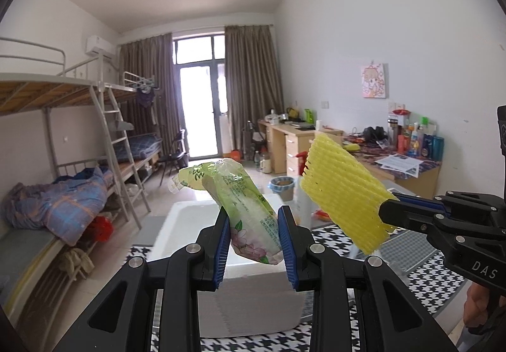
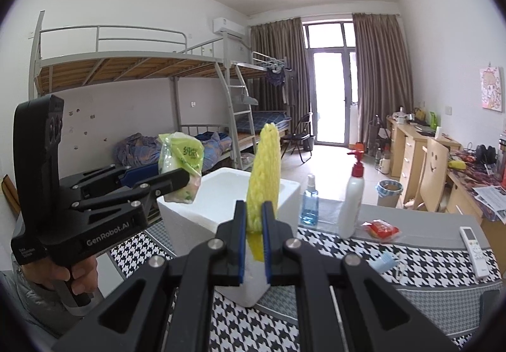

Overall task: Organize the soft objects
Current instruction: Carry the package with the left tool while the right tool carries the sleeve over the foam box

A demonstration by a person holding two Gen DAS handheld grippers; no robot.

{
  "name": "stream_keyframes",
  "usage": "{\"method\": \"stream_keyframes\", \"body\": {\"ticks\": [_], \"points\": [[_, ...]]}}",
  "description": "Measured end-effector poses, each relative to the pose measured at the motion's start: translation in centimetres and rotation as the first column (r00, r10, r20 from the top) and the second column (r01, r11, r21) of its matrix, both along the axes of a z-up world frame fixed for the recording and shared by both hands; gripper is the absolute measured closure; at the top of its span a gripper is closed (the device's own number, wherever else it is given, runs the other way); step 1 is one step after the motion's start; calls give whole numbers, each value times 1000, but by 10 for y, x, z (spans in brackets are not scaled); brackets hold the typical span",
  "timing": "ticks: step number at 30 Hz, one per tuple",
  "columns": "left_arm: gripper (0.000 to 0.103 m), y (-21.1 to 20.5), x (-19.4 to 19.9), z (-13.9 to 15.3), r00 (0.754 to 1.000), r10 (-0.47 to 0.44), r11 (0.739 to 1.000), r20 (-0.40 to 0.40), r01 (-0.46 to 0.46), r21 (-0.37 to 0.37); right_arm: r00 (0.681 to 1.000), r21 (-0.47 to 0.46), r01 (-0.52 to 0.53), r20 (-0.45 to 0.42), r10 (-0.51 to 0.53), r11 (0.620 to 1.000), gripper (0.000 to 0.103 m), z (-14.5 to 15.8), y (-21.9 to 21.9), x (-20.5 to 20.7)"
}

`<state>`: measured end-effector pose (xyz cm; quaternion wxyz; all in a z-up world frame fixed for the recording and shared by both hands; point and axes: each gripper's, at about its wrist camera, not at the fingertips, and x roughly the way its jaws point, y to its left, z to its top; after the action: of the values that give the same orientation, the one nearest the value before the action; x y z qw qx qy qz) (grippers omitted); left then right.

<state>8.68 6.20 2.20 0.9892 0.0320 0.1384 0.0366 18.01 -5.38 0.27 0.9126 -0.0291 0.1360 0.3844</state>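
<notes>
So right now we've got both hands full above the white foam box (image 1: pixel 249 276), which sits on the houndstooth cloth (image 2: pixel 427 260). Our left gripper (image 1: pixel 253 241) is pinching a tissue pack (image 1: pixel 243 213) in green floral wrap around its lower half, pads pressing in on both sides, with the pack tilted and hanging over the box opening. Our right gripper (image 2: pixel 254 222) is squeezed nearly closed on a yellow foam net sleeve (image 2: pixel 264 175), held upright by its bottom edge, just over the near corner of the box.

The step we'd guess we're on is dropping both into the box. A few tips from how things look:

- The sleeve is floppy and light, so we'd lower it well inside the box walls before letting go, otherwise it may catch the rim and flop outside.
- The tissue pack is squishy and slippery in that wrap. We'd bring it down flat rather than dropping it from height, so it doesn't bounce to the edge.
- Both grippers are close together over the box, so we'd go one at a time to avoid knocking them.
- The spray bottle (image 2: pixel 309 203) and pump bottle (image 2: pixel 352 197) stand just beyond the box on the right, so we'd keep the right gripper's exit clear of them.
</notes>
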Motion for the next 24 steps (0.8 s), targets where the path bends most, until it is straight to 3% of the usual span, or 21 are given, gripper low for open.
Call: {"method": "stream_keyframes", "body": {"ticks": [24], "points": [[71,49,-4,1,991,137,991,13,-136,-17,997,-30,-65,-41,64,997,91,2,50,23]]}}
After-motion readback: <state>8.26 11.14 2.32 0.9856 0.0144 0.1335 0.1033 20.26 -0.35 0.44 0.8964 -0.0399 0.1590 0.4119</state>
